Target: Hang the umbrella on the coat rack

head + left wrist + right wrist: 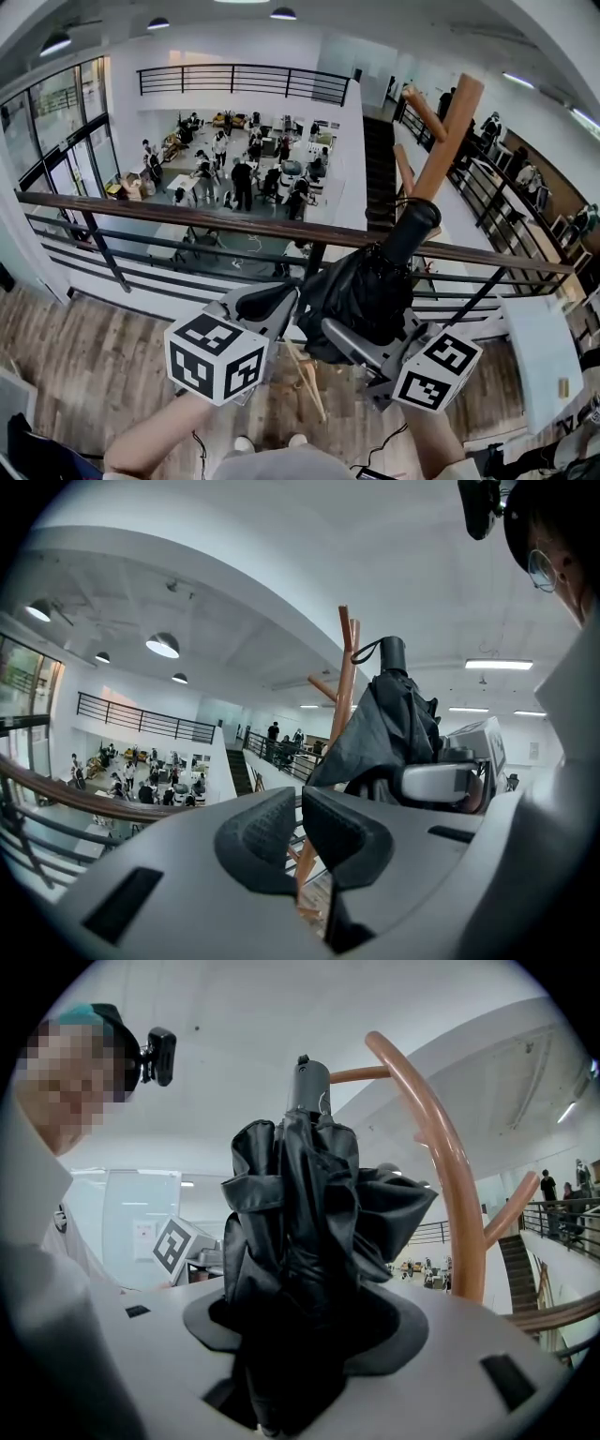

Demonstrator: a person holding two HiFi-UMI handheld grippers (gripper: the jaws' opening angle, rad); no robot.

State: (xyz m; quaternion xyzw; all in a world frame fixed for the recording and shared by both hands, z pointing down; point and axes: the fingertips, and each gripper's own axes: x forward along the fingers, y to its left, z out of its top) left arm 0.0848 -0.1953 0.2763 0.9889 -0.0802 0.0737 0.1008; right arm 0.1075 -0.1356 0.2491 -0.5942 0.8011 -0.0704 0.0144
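Holding folded umbrella [300, 1213] upright just beside coat rack [452, 1194], loop [364, 652] end up for hooking; right gripper [305, 1330] clamped on its canopy, left gripper [298, 832] near-closed, empty.

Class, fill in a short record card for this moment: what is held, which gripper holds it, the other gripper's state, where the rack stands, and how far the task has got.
Held object: folded black umbrella, handle end up
Right gripper: jaws clamped on the umbrella's bunched canopy
Left gripper: jaws together, nothing between them
Coat rack: wooden, pegs angled upward, just beyond the umbrella
Background: railing overlooking a lower floor
Task status: umbrella not yet on a peg
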